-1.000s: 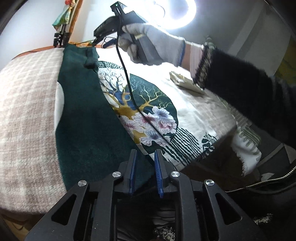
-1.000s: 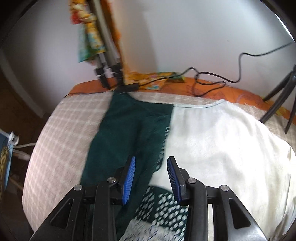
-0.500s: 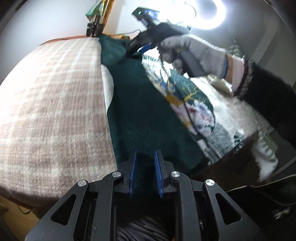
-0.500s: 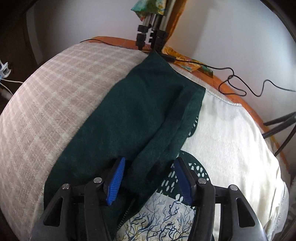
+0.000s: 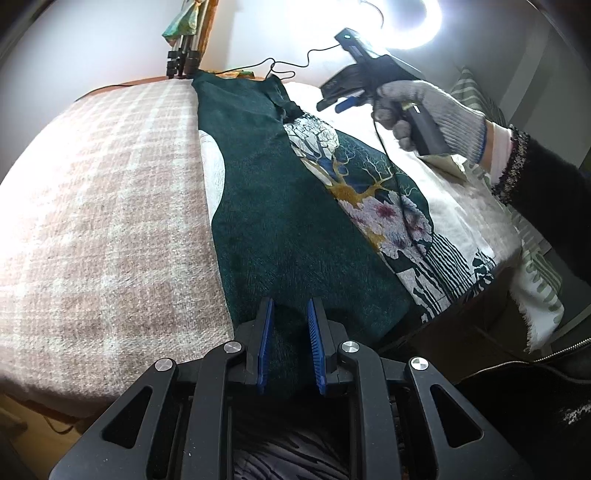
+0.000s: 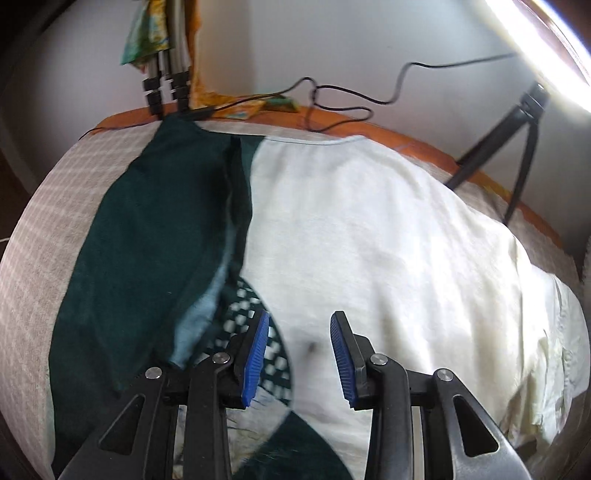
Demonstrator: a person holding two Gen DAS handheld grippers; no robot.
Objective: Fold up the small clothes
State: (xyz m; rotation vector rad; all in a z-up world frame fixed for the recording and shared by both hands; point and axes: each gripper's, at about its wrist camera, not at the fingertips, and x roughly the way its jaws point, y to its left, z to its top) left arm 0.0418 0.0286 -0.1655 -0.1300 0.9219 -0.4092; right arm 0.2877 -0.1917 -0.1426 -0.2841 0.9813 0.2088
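Note:
A dark green garment [image 5: 280,206] lies stretched out lengthwise on the bed, over a white printed cloth [image 5: 373,192] with a tree and flowers. My left gripper [image 5: 290,332] holds the garment's near end between its blue pads, with a narrow gap. My right gripper [image 6: 299,354] is open and empty above the white cloth [image 6: 369,236], to the right of the green garment [image 6: 147,251]. In the left wrist view it [image 5: 338,105] hovers above the garment's far end, held in a grey-gloved hand.
A beige checked blanket [image 5: 92,206] covers the bed's left side. Tripod legs [image 6: 162,85] and black cables [image 6: 332,99] stand at the far edge by the wall. Another tripod [image 6: 517,136] is at the right. A ring light [image 5: 402,18] glares above.
My right gripper has let go of the green fold, opened wider and lifted away to the right. My left gripper has stayed on the garment's near end.

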